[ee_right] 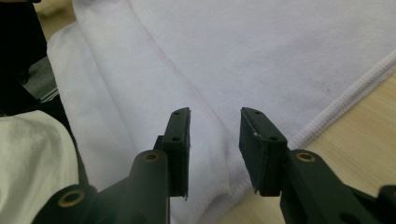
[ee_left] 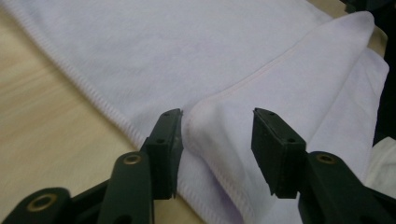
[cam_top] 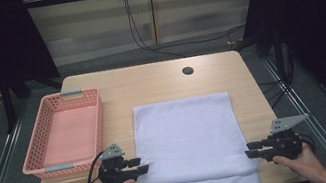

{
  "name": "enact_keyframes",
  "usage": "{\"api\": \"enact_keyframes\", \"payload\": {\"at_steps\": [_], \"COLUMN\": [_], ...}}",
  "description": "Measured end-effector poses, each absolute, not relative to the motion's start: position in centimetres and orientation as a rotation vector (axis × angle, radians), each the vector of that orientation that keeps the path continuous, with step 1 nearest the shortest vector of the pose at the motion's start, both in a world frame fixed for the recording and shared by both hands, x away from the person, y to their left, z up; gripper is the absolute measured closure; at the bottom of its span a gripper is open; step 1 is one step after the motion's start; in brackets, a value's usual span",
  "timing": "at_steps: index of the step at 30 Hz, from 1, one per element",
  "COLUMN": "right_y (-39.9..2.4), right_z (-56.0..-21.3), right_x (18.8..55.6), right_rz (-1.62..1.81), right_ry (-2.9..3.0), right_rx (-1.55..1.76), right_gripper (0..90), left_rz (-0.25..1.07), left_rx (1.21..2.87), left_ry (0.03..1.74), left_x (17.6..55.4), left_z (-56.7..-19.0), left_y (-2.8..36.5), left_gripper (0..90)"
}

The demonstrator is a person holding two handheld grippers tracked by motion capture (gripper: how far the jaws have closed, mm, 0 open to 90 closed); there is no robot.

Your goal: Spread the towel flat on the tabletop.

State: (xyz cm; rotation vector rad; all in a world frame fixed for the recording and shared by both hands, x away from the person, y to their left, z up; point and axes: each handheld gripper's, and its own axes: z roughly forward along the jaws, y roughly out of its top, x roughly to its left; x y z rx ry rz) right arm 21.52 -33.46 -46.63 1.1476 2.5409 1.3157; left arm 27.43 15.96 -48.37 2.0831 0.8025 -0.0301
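1. High view: I see my left tongs [cam_top: 143,168] at the left edge of the white towel [cam_top: 186,133] and my right tongs [cam_top: 251,150] at its right edge, both level with the fold line near my side of the tabletop [cam_top: 149,81].
2. Left gripper view: my left tongs [ee_left: 217,140] stand partly apart, jaws not pressing. The folded corner of the towel [ee_left: 261,88] bulges up between them; the left jaw just touches the cloth, the right jaw stands clear of it.
3. Right gripper view: my right tongs [ee_right: 215,142] are also partly apart, hovering over the folded layer of the towel [ee_right: 261,51], with cloth beneath the gap but nothing clamped.
4. I read the towel as soft, slightly fuzzy terry, rectangular, with a ribbed stitched hem along its edges and a thin seam line running near the fold. Its near strip is doubled over, so two layers show.
5. Tabletop is pale wood grain with rounded corners and a dark round cable hole [cam_top: 188,71] near the far edge.
6. Left of the towel, well apart from it, sits a pink plastic basket [cam_top: 34,149], rectangular, with perforated walls and grey handle clips.
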Motion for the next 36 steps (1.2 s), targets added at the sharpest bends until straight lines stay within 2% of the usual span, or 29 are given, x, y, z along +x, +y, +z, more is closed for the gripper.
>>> {"api": "enact_keyframes", "payload": {"at_steps": [4,6,8,10,11,13,18,22,24,27,28,29,32,36], "right_y": [-32.1,-31.4,-30.8,-30.6,-30.6,-30.7,-31.4,-31.7,-31.6,-31.6,-31.7,-31.8,-32.1,-31.6], "right_z": [-47.6,-48.3,-48.9,-49.2,-49.2,-49.1,-47.7,-46.3,-45.9,-45.4,-45.3,-45.2,-45.2,-45.8], "right_x": [23.0,23.5,24.0,24.0,24.0,23.7,22.0,19.7,18.4,17.2,17.0,17.0,17.7,19.5], "right_rz": [1.259,1.226,1.182,1.156,1.159,1.178,1.306,1.389,1.402,1.416,1.428,1.465,1.461,1.441], "right_ry": [2.607,2.651,2.686,2.705,2.714,2.731,2.698,2.682,2.708,2.703,2.674,2.654,2.598,2.588], "right_rx": [1.132,1.132,1.133,1.123,1.118,1.094,1.052,0.983,0.941,0.927,0.943,0.951,0.985,1.030], "right_gripper": [60.7,60.1,61.0,66.1,75.2,83.6,86.4,85.0,80.5,69.2,65.9,66.7,64.4,63.2], "left_rz": [-0.027,-0.002,0.003,-0.015,-0.027,-0.033,-0.051,-0.098,-0.112,-0.163,-0.186,-0.162,-0.121,-0.094], "left_rx": [2.133,2.194,2.206,2.224,2.213,2.202,2.134,2.089,2.091,2.057,2.033,2.027,1.993,2.022], "left_ry": [0.794,0.788,0.763,0.744,0.750,0.725,0.662,0.610,0.580,0.566,0.560,0.575,0.671,0.736], "left_x": [28.9,29.1,28.8,28.7,28.5,28.1,26.3,23.7,22.6,21.6,21.6,21.7,22.9,25.2], "left_z": [-49.0,-49.5,-49.5,-49.4,-49.5,-49.2,-47.7,-47.0,-46.8,-46.9,-46.9,-46.9,-47.1,-47.5], "left_y": [14.5,13.9,13.8,13.8,13.8,14.0,15.1,16.2,16.6,17.5,17.9,18.2,18.8,17.9], "left_gripper": [51.0,54.4,64.9,77.9,83.0,84.1,84.1,83.6,82.5,73.2,71.5,70.2,58.8,59.6]}}
